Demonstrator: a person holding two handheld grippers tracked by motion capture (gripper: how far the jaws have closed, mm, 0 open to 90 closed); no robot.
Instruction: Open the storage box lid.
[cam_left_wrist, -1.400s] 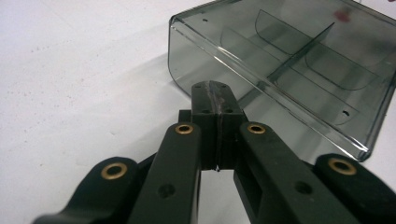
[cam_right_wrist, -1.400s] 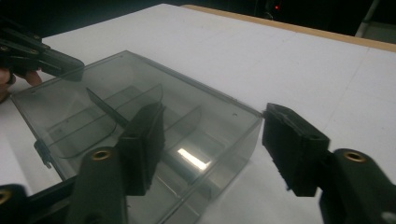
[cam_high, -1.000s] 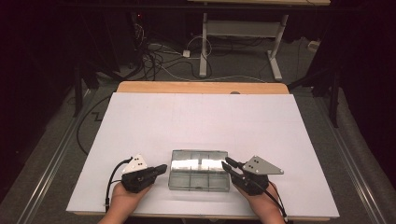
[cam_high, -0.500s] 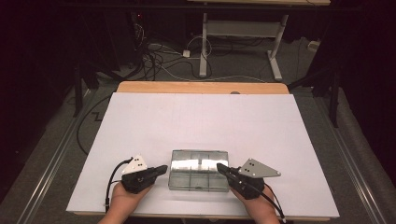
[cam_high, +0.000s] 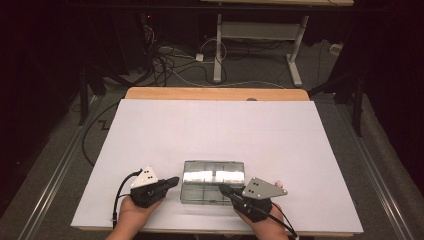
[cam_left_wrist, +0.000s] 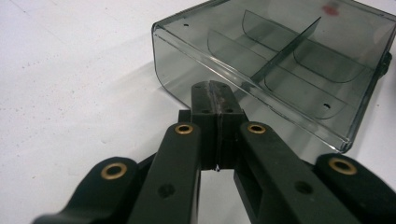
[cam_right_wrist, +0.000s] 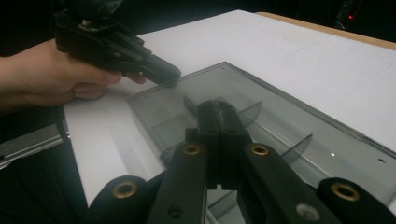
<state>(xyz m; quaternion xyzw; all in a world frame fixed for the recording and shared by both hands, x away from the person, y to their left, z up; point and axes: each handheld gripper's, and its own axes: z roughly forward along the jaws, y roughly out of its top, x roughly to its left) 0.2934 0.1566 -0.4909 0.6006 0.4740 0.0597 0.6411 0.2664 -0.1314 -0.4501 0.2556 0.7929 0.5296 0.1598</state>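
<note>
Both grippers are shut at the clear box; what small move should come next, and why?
Probably the right gripper should open slightly to catch the lid's near edge. Its jaws are closed together over the clear box, gripping nothing, so they cannot lift the lid yet. The left gripper, also shut, presses its tip against the box's end wall, seemingly bracing it. The lid looks closed, and the compartments look empty.

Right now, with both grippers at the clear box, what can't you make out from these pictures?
- Latch of the clear box: high view, too small; right gripper view, the right gripper covers the near edge.
- Whether the left gripper touches the box: left gripper view, its shut fingers cover the meeting point.
- Box's right end: right gripper view, cut off by the frame edge.
- Box contents: glare on the lid in the high view.
</note>
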